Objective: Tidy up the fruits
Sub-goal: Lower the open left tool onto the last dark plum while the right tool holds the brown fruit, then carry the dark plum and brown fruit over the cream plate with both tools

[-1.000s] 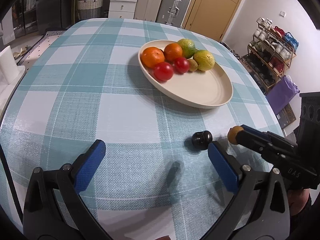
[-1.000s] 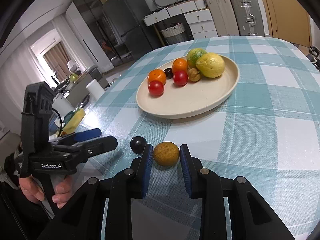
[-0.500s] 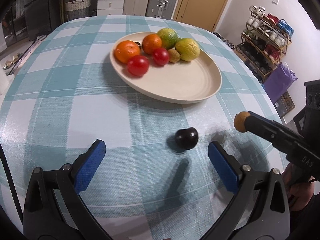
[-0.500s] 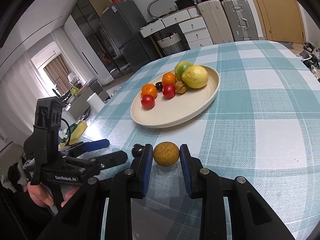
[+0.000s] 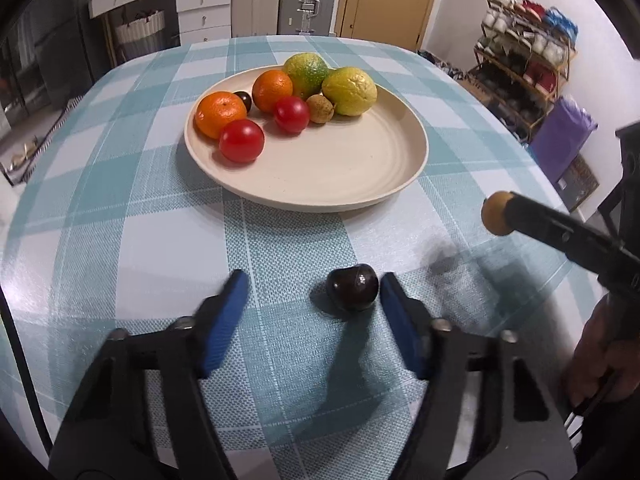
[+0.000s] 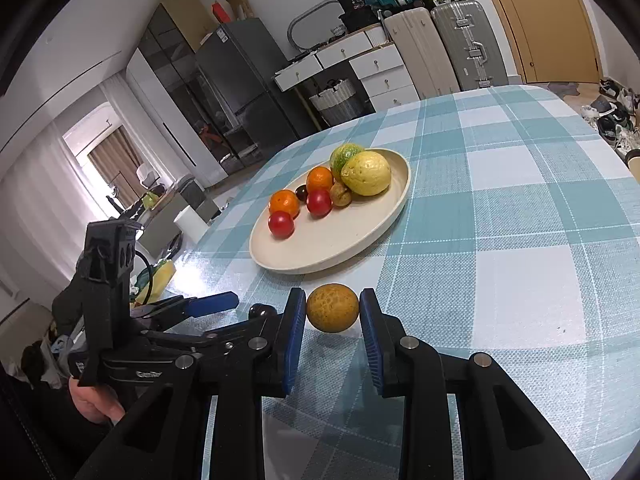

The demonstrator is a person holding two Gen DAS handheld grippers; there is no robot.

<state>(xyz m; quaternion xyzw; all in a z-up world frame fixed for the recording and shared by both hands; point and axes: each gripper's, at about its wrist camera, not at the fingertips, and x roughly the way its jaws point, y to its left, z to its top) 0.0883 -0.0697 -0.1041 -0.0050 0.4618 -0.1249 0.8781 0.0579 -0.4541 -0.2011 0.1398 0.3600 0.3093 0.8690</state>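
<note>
Grabbing the last strays for the plate (image 5: 400, 184)

Right gripper (image 6: 333, 320) clamped on tan fruit (image 6: 332, 307), lifted plateward; left gripper (image 5: 316, 300) wide open, straddling dark plum (image 5: 353, 293), nothing held.

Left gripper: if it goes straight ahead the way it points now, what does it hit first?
Probably the dark plum on the tablecloth, just inside the right jaw of the left gripper. Beyond it lies the cream plate; depth is uncertain.
</note>
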